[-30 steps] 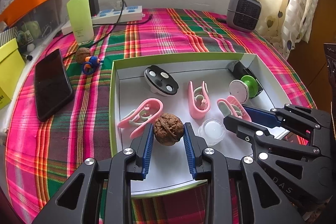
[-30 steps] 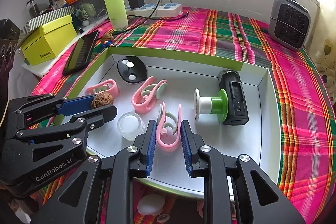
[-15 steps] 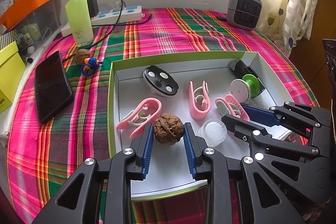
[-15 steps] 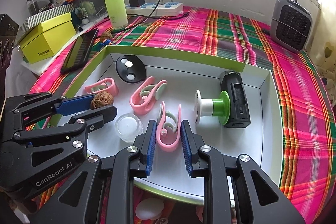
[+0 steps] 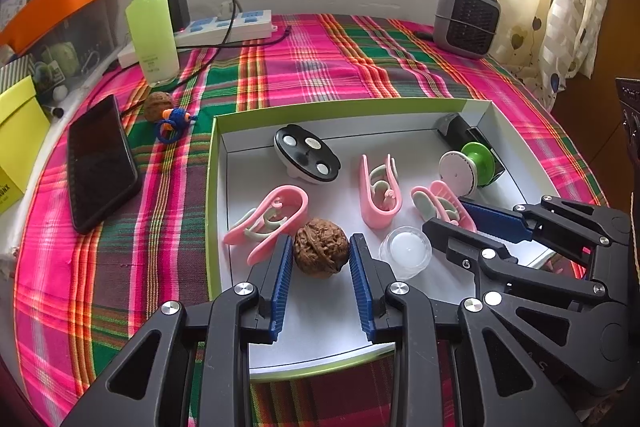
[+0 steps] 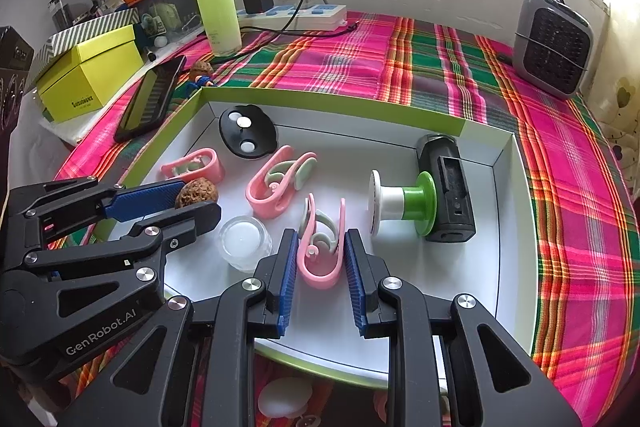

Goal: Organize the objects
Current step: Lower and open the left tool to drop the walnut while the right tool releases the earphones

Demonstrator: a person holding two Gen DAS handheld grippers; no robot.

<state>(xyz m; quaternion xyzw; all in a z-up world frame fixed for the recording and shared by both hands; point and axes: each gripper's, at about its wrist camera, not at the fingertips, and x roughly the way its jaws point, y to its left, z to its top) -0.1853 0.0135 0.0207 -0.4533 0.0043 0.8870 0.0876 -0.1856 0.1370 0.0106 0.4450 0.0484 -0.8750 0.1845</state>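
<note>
A white tray with a green rim (image 5: 210,187) (image 6: 320,101) lies on the plaid cloth. My left gripper (image 5: 320,251) (image 6: 200,201) is shut on a brown walnut (image 5: 320,247) (image 6: 197,190) just above the tray floor. My right gripper (image 6: 320,247) (image 5: 452,219) is shut on a pink clip (image 6: 322,251) (image 5: 438,205) inside the tray. Two more pink clips (image 5: 272,215) (image 5: 378,193), a black disc (image 5: 306,153), a clear round cup (image 5: 406,251) (image 6: 244,241), a green-and-white spool (image 6: 400,205) and a black box (image 6: 448,187) lie in the tray.
Outside the tray on the left are a black phone (image 5: 100,163), a second walnut (image 5: 158,105) with a blue-orange toy (image 5: 174,121), a green bottle (image 5: 152,27), a power strip (image 5: 224,27) and a yellow box (image 6: 88,75). A grey heater (image 5: 466,17) stands at the back right.
Both grippers have held their objects in place; the view has shifted only slightly.
</note>
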